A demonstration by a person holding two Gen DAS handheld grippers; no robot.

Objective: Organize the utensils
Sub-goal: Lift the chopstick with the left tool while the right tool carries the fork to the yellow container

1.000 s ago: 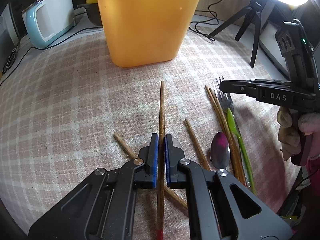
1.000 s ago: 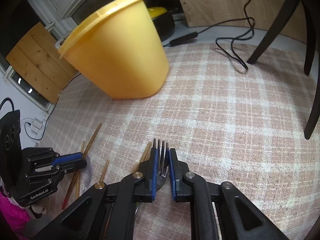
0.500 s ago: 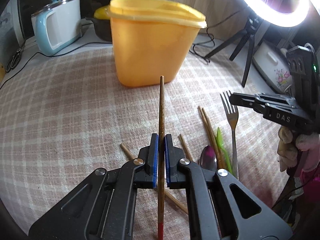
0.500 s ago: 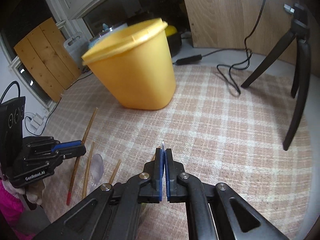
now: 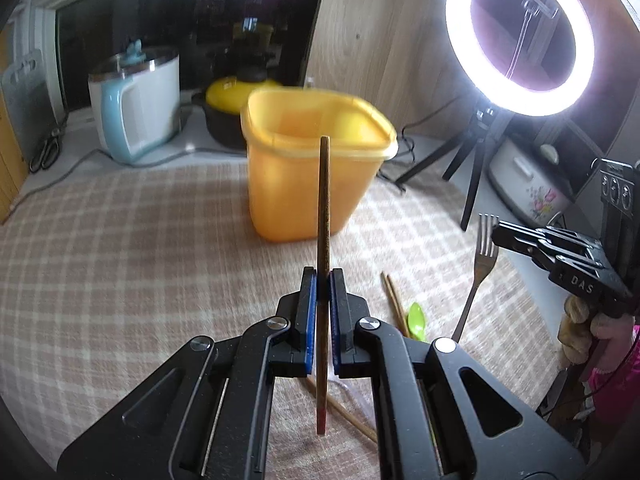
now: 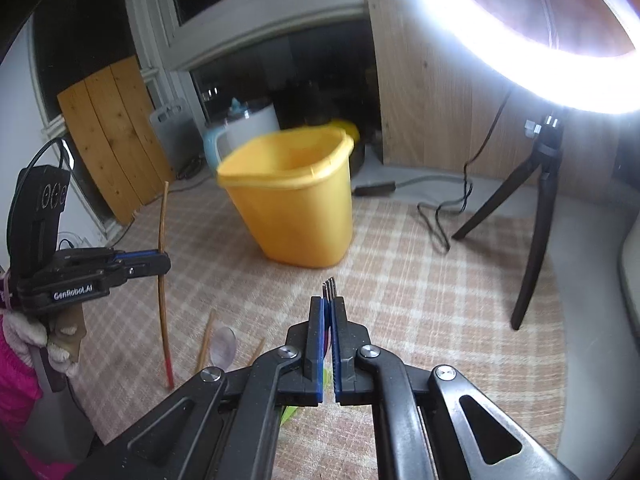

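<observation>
Yellow plastic bin (image 5: 316, 176) stands open-topped at the centre of the frame on the checked tablecloth (image 5: 120, 264) covering the table. The left claw (image 5: 323, 312) is clenched on a wooden chopstick (image 5: 323, 216), held upright with its tip overlapping the bin's front. At the right edge, the right claw (image 6: 329, 344) grips a metal fork (image 5: 482, 264), tines up. Loose chopsticks (image 5: 394, 300) and a green spoon (image 5: 416, 316) lie on the cloth at lower centre.

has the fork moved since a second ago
Yes. The fork, clamped in the right gripper, has risen off the checked cloth, tines up, toward the yellow bin.
</observation>
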